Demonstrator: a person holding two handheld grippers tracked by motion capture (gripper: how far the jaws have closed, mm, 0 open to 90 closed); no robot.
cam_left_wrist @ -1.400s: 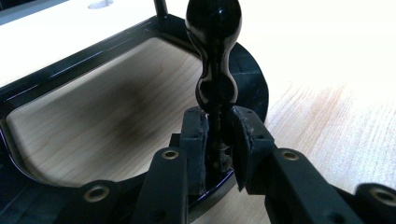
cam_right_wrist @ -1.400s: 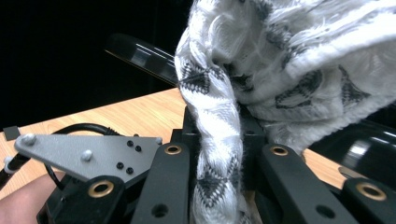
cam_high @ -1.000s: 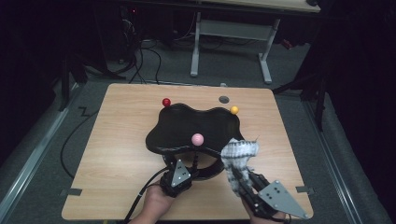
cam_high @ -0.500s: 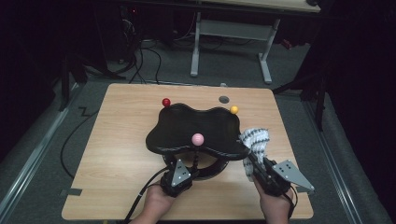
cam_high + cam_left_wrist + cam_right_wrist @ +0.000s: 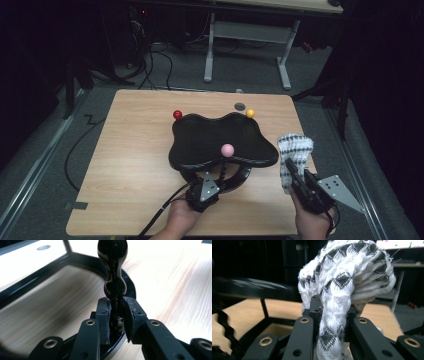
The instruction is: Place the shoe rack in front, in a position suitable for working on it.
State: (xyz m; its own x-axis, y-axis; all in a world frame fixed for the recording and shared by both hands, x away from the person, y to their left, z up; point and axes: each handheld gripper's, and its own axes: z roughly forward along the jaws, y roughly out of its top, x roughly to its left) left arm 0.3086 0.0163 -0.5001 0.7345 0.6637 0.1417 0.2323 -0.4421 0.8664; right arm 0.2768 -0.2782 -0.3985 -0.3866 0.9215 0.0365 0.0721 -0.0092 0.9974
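left gripper (image 5: 216,176) clenched on the tray's leg (image 5: 113,287), so we steady the black tray (image 5: 200,145) | right gripper (image 5: 289,167) grasping checked cloth (image 5: 295,150), held ready beside it for wiping

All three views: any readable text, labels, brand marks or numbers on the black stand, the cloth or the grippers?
None that can be read.
Glossy black wavy-edged tray stand: plain, no print.
Black-and-white woven cloth: a weave pattern, no lettering.
Left gripper and right gripper: bare black jaws with screws, no markings.
Bright screen strip in the right gripper view: coloured specks, too blurred to read.
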